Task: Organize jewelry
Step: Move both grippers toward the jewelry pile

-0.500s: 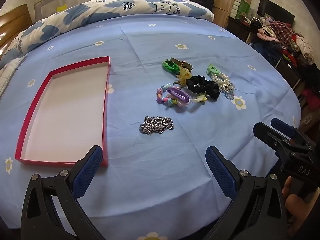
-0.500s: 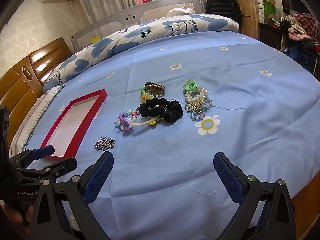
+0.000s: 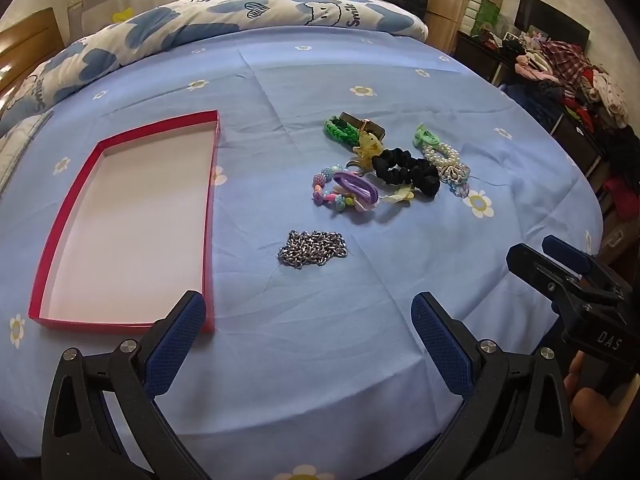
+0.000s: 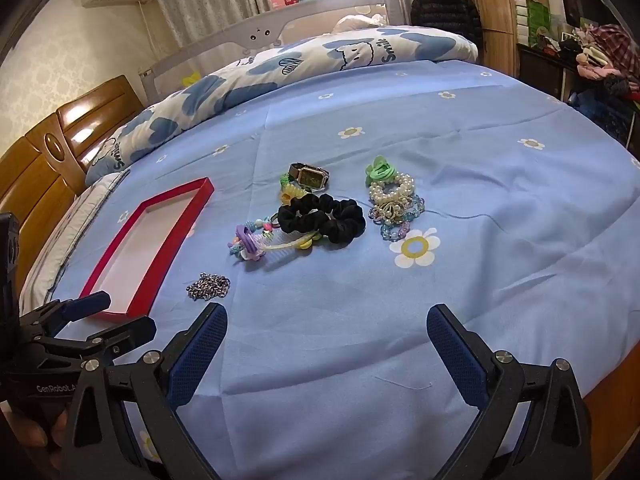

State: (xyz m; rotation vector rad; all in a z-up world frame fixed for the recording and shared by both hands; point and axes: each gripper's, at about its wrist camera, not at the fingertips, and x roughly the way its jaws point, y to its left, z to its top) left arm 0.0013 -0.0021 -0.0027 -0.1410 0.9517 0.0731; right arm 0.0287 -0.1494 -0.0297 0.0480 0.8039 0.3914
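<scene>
A red-rimmed tray (image 3: 212,184) with a white floor lies on the blue bedsheet at the left; it also shows in the right wrist view (image 4: 176,232). A silver chain (image 3: 314,249) (image 4: 208,286) lies right of the tray. Beyond it is a pile: black scrunchie (image 3: 406,170) (image 4: 324,216), pearl bracelet (image 3: 442,156) (image 4: 394,190), bead bracelet (image 3: 332,192), green bracelet (image 3: 340,128), watch (image 4: 310,176). My left gripper (image 3: 308,334) is open and empty, near the tray's near corner. My right gripper (image 4: 326,344) is open and empty, short of the pile.
A cloud-print duvet (image 3: 240,12) lies along the far side of the bed. A wooden headboard (image 4: 52,152) stands at the left. A shelf with piled clothes (image 3: 568,76) stands at the right. The bed's edge is just below both grippers.
Both grippers have barely shifted. The jewelry and the tray lie where they were.
</scene>
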